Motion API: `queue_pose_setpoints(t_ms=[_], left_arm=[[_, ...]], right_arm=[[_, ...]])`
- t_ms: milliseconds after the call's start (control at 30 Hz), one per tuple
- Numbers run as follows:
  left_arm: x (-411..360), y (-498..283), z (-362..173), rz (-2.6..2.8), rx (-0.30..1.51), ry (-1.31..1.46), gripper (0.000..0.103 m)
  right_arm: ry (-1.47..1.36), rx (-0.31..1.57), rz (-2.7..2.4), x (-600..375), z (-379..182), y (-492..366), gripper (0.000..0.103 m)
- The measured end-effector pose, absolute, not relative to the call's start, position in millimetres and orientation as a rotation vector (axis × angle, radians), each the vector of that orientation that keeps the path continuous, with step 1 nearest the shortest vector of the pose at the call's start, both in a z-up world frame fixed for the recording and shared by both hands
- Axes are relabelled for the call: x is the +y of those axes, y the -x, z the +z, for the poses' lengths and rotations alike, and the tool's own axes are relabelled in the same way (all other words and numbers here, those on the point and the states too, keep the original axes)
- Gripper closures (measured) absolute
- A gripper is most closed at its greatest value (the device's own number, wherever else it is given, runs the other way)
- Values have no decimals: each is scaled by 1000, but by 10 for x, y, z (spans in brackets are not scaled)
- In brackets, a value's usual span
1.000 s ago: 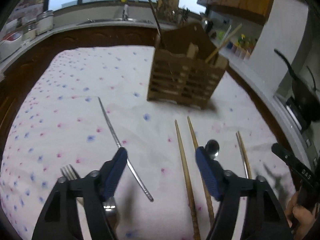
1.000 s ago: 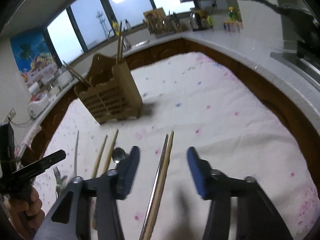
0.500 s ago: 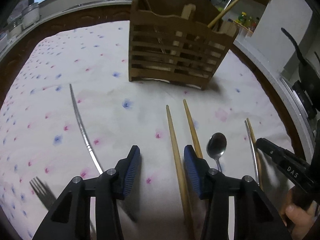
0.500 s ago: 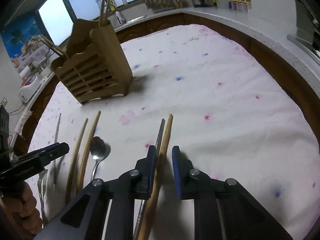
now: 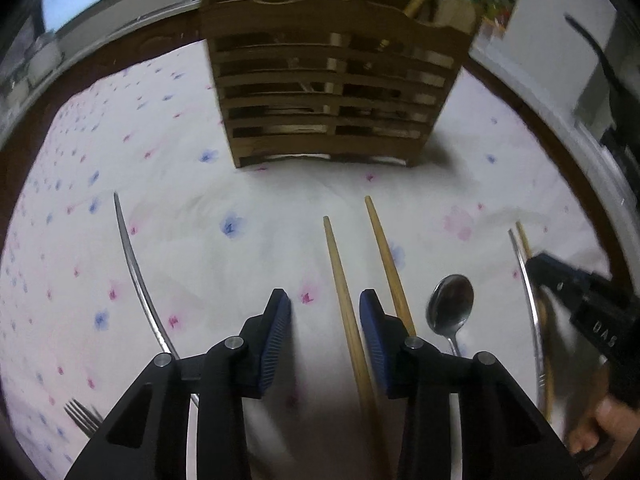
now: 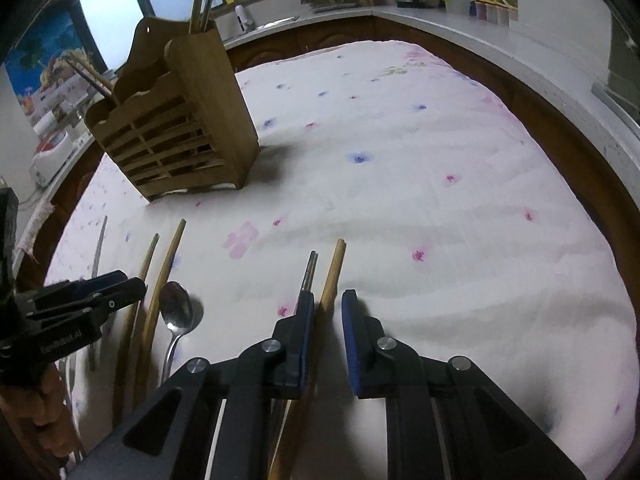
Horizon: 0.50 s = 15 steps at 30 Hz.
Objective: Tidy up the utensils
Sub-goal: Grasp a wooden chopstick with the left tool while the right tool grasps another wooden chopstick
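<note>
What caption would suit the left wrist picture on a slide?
Left gripper open astride a wooden chopstick on the flowered cloth, facing the wooden utensil holder.

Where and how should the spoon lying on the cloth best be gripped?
Grip the spoon on its thin handle, just below the bowl, coming straight down from above with the fingers either side of the handle. It lies flat on the cloth close beside a wooden chopstick, and the rounded bowl would likely slip.

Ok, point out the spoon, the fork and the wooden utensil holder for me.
spoon (image 5: pixel 451 305), left wrist view, on the bowl.
fork (image 5: pixel 82 417), left wrist view, on the tines.
wooden utensil holder (image 6: pixel 176 136), right wrist view, on the slatted front.
</note>
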<state>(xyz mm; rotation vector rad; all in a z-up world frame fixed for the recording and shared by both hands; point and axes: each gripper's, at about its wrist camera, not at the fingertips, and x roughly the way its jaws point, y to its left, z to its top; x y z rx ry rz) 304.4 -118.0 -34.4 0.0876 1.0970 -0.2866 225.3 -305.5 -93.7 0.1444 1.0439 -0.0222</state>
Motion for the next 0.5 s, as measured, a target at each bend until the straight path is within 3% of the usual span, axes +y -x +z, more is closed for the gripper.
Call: queue_pose_setpoints(t_ms=[167, 333, 500], left_arm=[[-1297, -3059, -368, -266, 1090, -145, 72], [-1385, -2997, -368, -279, 1067, -165, 92], [-1359, -2997, -372, -287, 1066, -145, 97]], right_arm=[[-88, 1045, -27, -2987, -959, -2265, 87], [-95, 1032, -23, -3015, -967, -2250, 91], [-163, 1030, -8, -3070, -941, -2247, 96]])
